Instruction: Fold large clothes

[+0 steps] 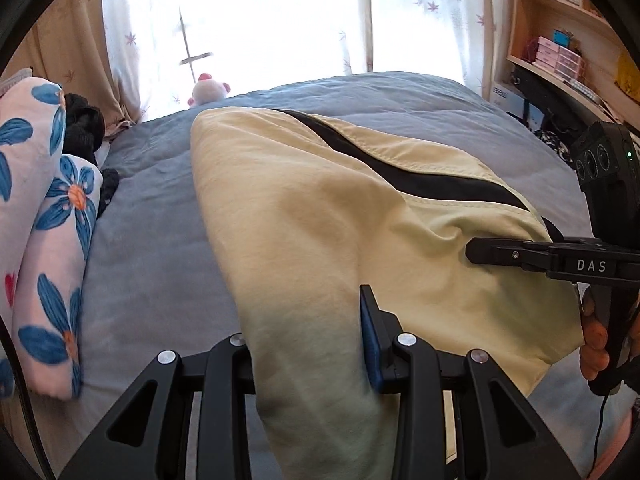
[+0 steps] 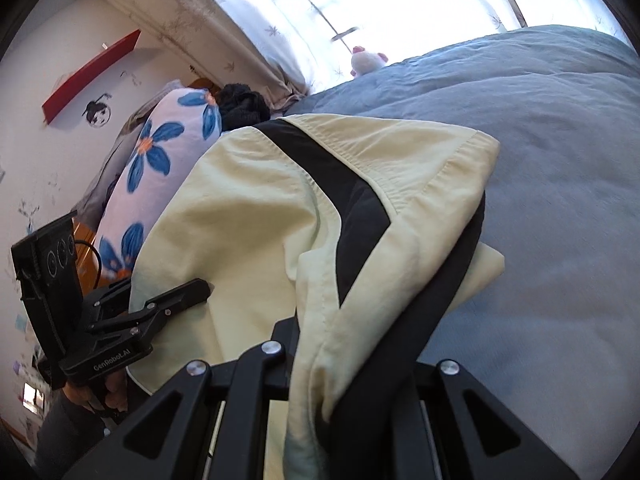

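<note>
The pale yellow garment (image 1: 320, 208) with its black stripe (image 1: 404, 168) is spread over the blue bedcover (image 1: 160, 240), its near edge lifted off the bed by both grippers. The left gripper (image 1: 308, 344) has a thick bunch of the yellow cloth clamped between its fingers, the blue pad (image 1: 370, 344) pressing the fold. The right gripper (image 2: 344, 360) is pinched tight on another bunch, yellow and black cloth draping over its fingers. Each gripper shows at the side of the other's view. To the left lie flowered pillows (image 1: 44, 216) and something dark and fuzzy (image 1: 84, 128); a small plush toy (image 1: 208, 90) sits by the bright curtained window (image 1: 280, 20), shelves (image 1: 560, 40) to the right.
</note>
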{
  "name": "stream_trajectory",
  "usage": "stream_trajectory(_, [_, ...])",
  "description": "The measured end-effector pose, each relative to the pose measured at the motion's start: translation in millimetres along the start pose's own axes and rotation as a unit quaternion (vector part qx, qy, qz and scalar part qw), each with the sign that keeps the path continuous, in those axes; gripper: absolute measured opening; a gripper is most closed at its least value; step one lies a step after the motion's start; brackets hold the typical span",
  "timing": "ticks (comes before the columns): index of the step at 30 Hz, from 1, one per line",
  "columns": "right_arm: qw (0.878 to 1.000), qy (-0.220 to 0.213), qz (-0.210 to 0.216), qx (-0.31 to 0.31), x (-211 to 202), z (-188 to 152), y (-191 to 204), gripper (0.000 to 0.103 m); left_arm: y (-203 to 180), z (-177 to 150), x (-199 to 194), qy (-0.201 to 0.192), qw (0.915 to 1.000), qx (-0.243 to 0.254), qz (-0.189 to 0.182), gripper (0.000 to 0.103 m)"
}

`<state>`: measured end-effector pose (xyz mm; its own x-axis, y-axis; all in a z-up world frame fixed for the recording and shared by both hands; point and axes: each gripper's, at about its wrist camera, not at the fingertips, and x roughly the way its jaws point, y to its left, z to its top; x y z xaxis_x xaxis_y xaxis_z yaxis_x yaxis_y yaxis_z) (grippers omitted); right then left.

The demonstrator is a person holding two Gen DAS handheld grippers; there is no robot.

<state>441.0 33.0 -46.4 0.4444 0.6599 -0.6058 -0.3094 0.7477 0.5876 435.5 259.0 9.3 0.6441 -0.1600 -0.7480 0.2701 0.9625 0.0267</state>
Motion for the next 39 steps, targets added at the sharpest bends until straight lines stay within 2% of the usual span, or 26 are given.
stream_trajectory(6, [0.999, -0.008, 0.007, 0.03, 86.7, 36.3, -25.6, 0.011, 60.1, 29.5, 85.5, 0.015, 0.9999, 0.001, 0.002, 0.033])
stream_trajectory(9, [0.999, -0.002, 0.002, 0.037, 129.9, 42.6, -46.8, 0.011, 84.1, 27.5, 132.8, 0.025, 0.9997, -0.001, -0.002, 0.034])
stream_trajectory(11, [0.998, 0.021, -0.014, 0.052, 159.6, 39.8, -68.9, 0.013, 96.9, 19.8, 174.7, 0.048, 0.9988, -0.009, 0.002, 0.036])
stream_trajectory(12, [0.997, 0.037, -0.02, 0.059, 172.0, 37.0, -76.9, 0.018, 100.3, 13.9, 195.8, 0.068, 0.9975, -0.012, 0.013, 0.04])
stream_trajectory(13, [0.996, 0.057, -0.033, 0.062, 183.4, 32.5, -83.7, 0.021, 102.4, 7.3, 212.6, 0.084, 0.996, -0.015, 0.027, 0.048])
stream_trajectory(15, [0.995, 0.072, -0.046, 0.053, 191.2, 25.7, -89.5, 0.034, 108.1, -2.7, 223.2, 0.069, 0.9965, -0.027, 0.039, 0.059])
stream_trajectory(16, [0.995, 0.072, -0.044, 0.048, 188.3, 24.4, -89.6, 0.035, 112.0, -5.4, 221.8, 0.057, 0.9968, -0.039, 0.04, 0.069])
stream_trajectory(17, [0.995, 0.074, -0.044, 0.043, 184.8, 23.8, -88.9, 0.036, 116.2, -7.4, 219.4, 0.048, 0.9964, -0.051, 0.048, 0.072])
stream_trajectory(21, [0.996, 0.065, -0.063, 0.019, 151.7, 26.1, -80.9, 0.037, 116.9, -14.5, 197.8, 0.037, 0.9939, -0.046, 0.093, 0.072])
stream_trajectory(23, [0.996, 0.047, -0.076, 0.005, 127.5, 24.0, -74.8, 0.037, 111.6, -16.1, 177.5, 0.026, 0.9896, -0.042, 0.135, 0.066])
stream_trajectory(24, [0.996, 0.035, -0.085, -0.004, 114.0, 21.9, -68.6, 0.037, 109.6, -17.3, 166.8, 0.017, 0.9889, -0.044, 0.141, 0.057])
stream_trajectory(25, [0.995, 0.025, -0.091, -0.012, 105.8, 21.7, -63.9, 0.037, 110.1, -18.1, 157.8, 0.014, 0.9882, -0.049, 0.145, 0.045])
stream_trajectory(27, [0.994, 0.001, -0.103, -0.048, 89.0, 17.3, -45.2, 0.037, 102.2, -23.2, 135.0, -0.003, 0.9902, -0.062, 0.125, 0.034])
stream_trajectory(30, [0.99, -0.008, -0.106, -0.092, 81.8, 7.6, -13.1, 0.037, 78.0, -34.2, 118.0, -0.016, 0.9903, -0.062, 0.123, 0.028])
stream_trajectory(33, [0.988, 0.002, -0.108, -0.114, 93.0, -5.9, 9.5, 0.037, 55.4, -49.9, 116.1, -0.015, 0.9918, -0.066, 0.108, 0.02])
stream_trajectory(34, [0.986, 0.003, -0.113, -0.124, 100.0, -10.9, 14.3, 0.036, 46.7, -54.3, 117.7, -0.013, 0.9918, -0.067, 0.108, 0.02])
stream_trajectory(37, [0.979, 0.016, -0.156, -0.13, 122.1, -26.4, 7.0, 0.032, 37.8, -69.1, 144.5, 0.029, 0.9893, -0.072, 0.123, 0.02])
stream_trajectory(39, [0.973, 0.025, -0.197, -0.114, 132.6, -34.8, -12.5, 0.024, 40.3, -82.3, 158.5, 0.056, 0.9858, -0.082, 0.135, 0.019])
